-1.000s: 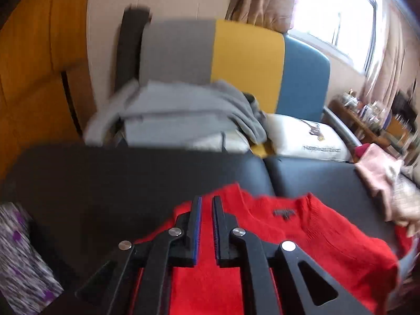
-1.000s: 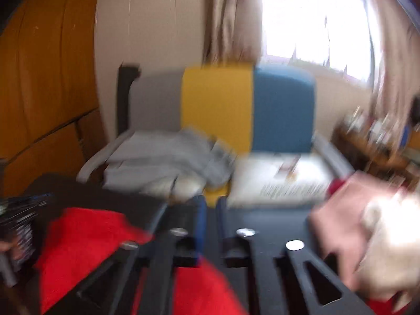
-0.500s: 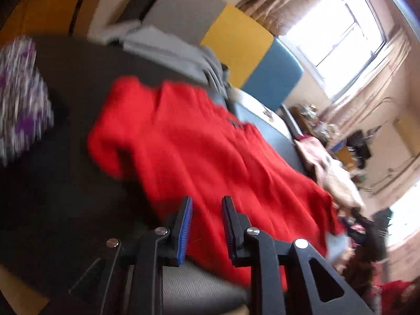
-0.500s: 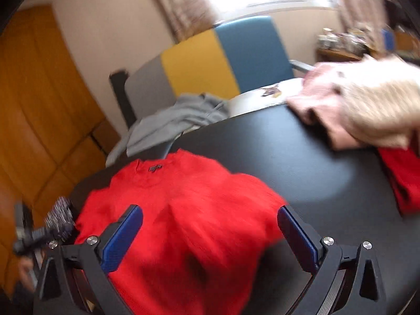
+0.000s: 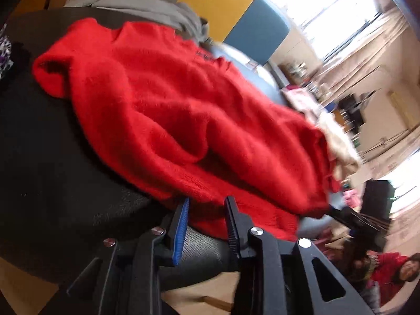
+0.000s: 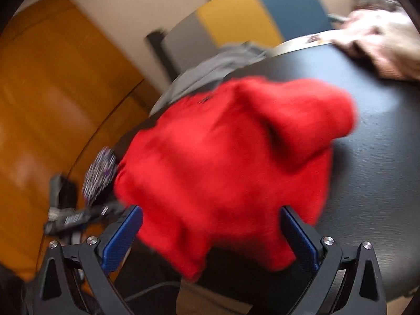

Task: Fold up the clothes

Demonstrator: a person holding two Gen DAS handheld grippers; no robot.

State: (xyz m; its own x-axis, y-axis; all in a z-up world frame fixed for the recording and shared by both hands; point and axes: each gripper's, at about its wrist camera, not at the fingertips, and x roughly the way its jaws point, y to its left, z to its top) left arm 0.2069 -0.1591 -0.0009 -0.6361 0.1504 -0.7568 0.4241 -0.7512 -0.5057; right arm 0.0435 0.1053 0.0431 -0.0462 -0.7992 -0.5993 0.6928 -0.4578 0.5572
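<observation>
A fluffy red sweater (image 5: 183,105) lies rumpled on the round black table (image 5: 52,170), collar toward the chairs and hem at the near edge. My left gripper (image 5: 208,199) is at the hem; its jaws are opening, with the hem's edge just between the tips and no pad pressing. In the right wrist view the same sweater (image 6: 223,157) is blurred. My right gripper (image 6: 210,208) is spread wide at the near hem, which bunches between the blue pads (image 6: 123,236) without touching them.
A grey garment (image 5: 157,8) is draped over a grey, yellow and blue chair (image 5: 218,5) behind the table. Pink and cream clothes (image 6: 380,42) are piled at the table's far right. A purple patterned cloth (image 6: 101,173) sits at its left edge, with a wooden door (image 6: 52,92) beyond.
Both grippers have dropped and swung from facing the chair down to the sweater's near hem. The left jaws have parted. The right jaws went from nearly shut to wide apart.
</observation>
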